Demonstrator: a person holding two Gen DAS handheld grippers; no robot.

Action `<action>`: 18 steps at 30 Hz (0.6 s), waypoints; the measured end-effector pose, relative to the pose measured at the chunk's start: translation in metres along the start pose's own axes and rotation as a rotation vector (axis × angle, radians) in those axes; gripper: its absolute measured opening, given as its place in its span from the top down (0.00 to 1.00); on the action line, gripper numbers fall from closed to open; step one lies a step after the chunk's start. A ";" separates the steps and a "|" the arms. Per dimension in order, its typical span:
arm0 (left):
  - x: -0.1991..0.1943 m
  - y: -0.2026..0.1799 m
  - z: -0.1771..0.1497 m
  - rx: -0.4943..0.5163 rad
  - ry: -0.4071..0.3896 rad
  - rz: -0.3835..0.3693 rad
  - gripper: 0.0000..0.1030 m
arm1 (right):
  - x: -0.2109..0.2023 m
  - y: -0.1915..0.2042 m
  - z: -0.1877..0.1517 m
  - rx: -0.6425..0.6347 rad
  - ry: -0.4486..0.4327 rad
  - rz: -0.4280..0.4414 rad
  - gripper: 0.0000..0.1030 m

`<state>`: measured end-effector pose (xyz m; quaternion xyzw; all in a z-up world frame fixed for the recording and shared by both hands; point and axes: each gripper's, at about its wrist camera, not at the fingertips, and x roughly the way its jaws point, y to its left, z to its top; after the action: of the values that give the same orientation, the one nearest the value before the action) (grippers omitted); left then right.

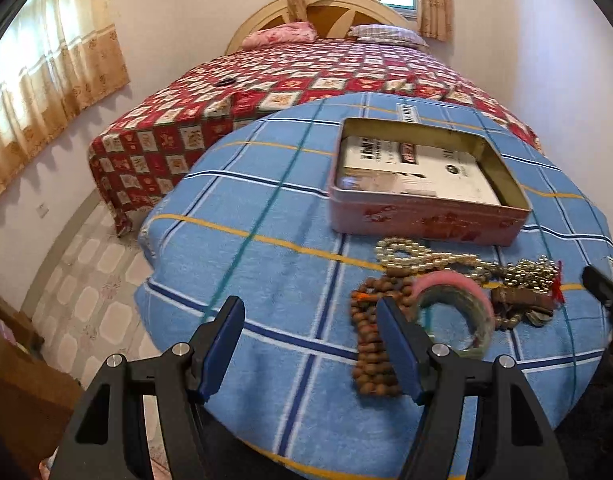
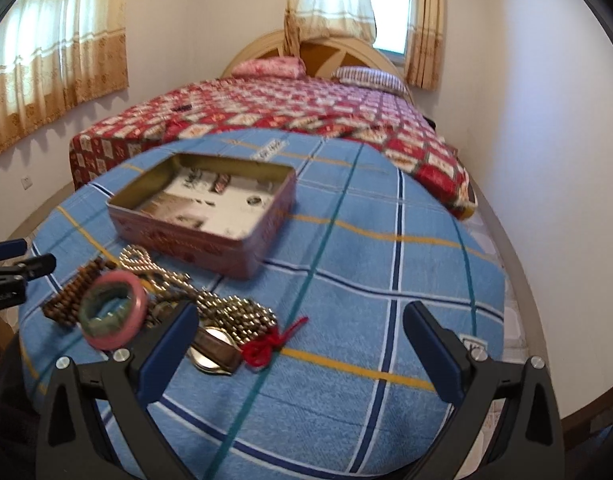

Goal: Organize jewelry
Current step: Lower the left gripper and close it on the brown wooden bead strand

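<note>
A pile of jewelry lies on a table with a blue checked cloth (image 1: 266,264): a pink and green bangle (image 1: 458,300) (image 2: 114,310), brown wooden beads (image 1: 370,352) (image 2: 72,296), gold bead chains (image 1: 466,264) (image 2: 230,308), a watch (image 2: 214,350) and a red thread knot (image 2: 266,346). An open pink tin (image 1: 426,188) (image 2: 206,216) with a card inside stands behind the pile. My left gripper (image 1: 310,348) is open and empty, just left of the wooden beads. My right gripper (image 2: 302,352) is open and empty, its left finger over the watch.
A bed with a red patterned cover (image 1: 306,80) (image 2: 306,108) stands behind the table. Curtained windows (image 1: 46,80) are on the left wall. Tiled floor (image 1: 90,280) lies to the left. The other gripper shows at the frame edges (image 1: 602,288) (image 2: 14,272).
</note>
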<state>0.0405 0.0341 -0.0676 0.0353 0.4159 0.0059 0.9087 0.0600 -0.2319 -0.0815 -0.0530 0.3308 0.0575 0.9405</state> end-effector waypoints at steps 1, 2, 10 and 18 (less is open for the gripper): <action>0.001 -0.004 -0.001 0.009 0.001 -0.009 0.33 | 0.001 0.000 -0.001 0.002 0.007 0.002 0.00; 0.002 -0.007 -0.001 0.018 0.005 -0.016 0.33 | 0.002 0.000 -0.002 0.002 0.009 0.002 0.00; 0.023 -0.022 -0.009 0.058 0.056 -0.032 0.52 | 0.001 0.002 -0.003 -0.018 0.004 0.006 0.00; 0.037 -0.020 -0.006 0.058 0.050 -0.075 0.75 | 0.011 0.002 -0.003 -0.022 0.013 0.011 0.00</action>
<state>0.0599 0.0159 -0.1014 0.0460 0.4396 -0.0393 0.8962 0.0666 -0.2299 -0.0905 -0.0618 0.3363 0.0660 0.9374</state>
